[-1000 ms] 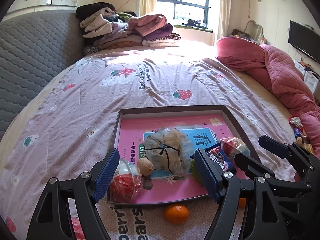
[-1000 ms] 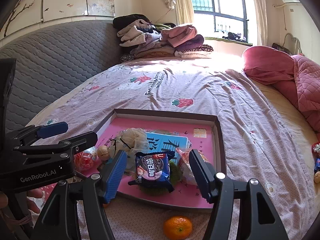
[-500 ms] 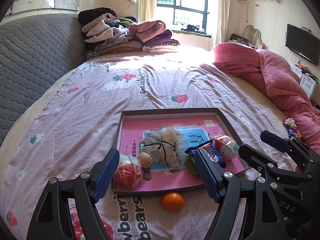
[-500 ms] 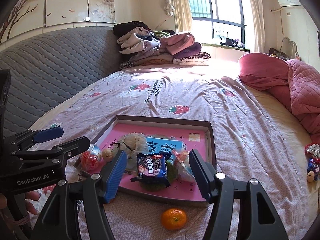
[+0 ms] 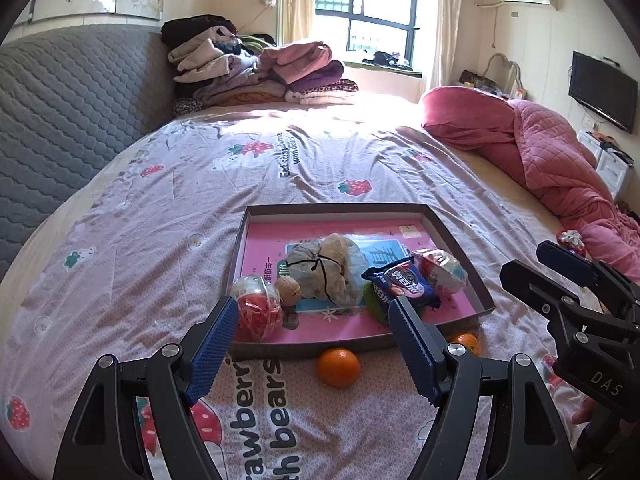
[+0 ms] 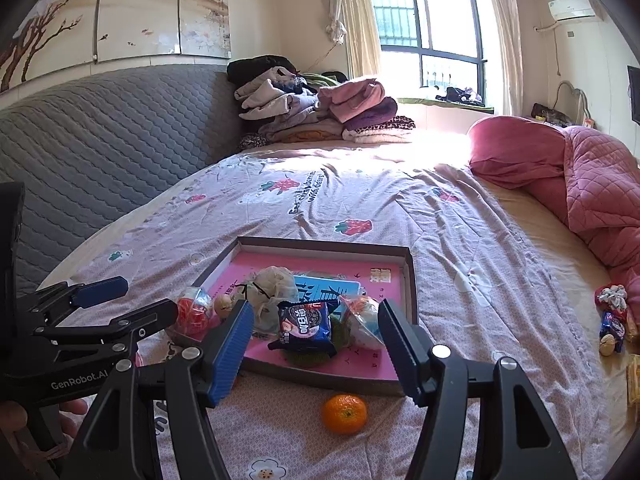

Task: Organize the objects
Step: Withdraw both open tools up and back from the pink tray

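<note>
1. We see the left claw (image 5: 310,344) hanging over the near edge of the bed (image 5: 160,240), its blue pads spread wide with nothing between them.
2. Our right claw (image 6: 316,346) is spread just as wide and grips nothing either; in the left wrist view it shows at the right edge as a black frame.
3. Ahead of both claws lies the shallow brown tray (image 5: 456,236) on the strawberry-print sheet, lined with a pink printed sheet.
4. In the tray we spot a clear ball with red filling (image 5: 256,308) at the near left corner, a walnut (image 5: 289,290) just beside it, and a tied plastic bag (image 5: 324,270) in the middle.
5. Right of the bag we see a dark blue snack packet (image 5: 402,284) resting on something green, and next to it a clear wrapped sweet (image 5: 440,270).
6. Outside the tray, an orange (image 5: 339,366) sits on the sheet just in front of the near rim; a second orange (image 5: 463,342) peeks out by the near right corner.
7. Far right in the right wrist view we catch a few small wrapped items (image 6: 612,316) lying beside the pink quilt (image 6: 592,196).
8. Folded clothes (image 6: 316,108) are stacked at the far end of the bed.
</note>
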Tool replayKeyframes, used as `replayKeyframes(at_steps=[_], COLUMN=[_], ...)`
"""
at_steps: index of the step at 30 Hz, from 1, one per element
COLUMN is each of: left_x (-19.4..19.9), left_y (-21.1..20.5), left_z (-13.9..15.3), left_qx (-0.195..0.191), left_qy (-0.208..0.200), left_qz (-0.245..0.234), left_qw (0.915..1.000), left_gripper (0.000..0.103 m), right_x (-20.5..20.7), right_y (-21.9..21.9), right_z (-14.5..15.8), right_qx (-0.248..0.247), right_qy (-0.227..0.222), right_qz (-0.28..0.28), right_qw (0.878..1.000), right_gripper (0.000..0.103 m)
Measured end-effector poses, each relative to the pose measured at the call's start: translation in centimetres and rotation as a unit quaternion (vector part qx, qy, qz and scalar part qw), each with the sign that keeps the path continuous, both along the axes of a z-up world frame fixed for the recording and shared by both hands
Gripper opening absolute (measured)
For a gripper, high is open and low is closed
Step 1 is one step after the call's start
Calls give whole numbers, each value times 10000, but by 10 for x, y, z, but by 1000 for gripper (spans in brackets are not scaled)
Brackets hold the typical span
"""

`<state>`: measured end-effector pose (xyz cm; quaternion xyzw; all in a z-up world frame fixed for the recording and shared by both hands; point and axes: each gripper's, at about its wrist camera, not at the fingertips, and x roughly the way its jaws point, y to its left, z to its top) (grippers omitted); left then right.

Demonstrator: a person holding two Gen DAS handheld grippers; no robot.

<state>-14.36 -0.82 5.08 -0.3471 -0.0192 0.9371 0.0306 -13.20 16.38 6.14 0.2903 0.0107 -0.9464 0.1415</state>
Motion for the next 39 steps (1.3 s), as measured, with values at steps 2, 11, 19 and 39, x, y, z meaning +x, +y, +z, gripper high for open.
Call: replayKeyframes(at_steps=[2, 11, 19, 39], left_x=[6, 25, 36, 53], left_y=[2, 9, 7, 10], left_z=[2, 0, -7, -47], left_qx=[-1, -45, 0, -90], left_qy=[55, 83, 0, -420], left_qz=[-20, -78, -92, -195], left_qw=[10000, 9999, 10000, 9989], left_gripper=[78, 78, 78, 78], right_x=[6, 22, 32, 52], right_y=[2, 16, 18, 14], right_z=[0, -15, -23, -52], right_qx=[11, -21, -12, 212], right_qy=[13, -138, -216, -552], right_qz=[-16, -142, -131, -113], right_qw=[10000, 9998, 9997, 9982], right_gripper=[64, 64, 64, 64])
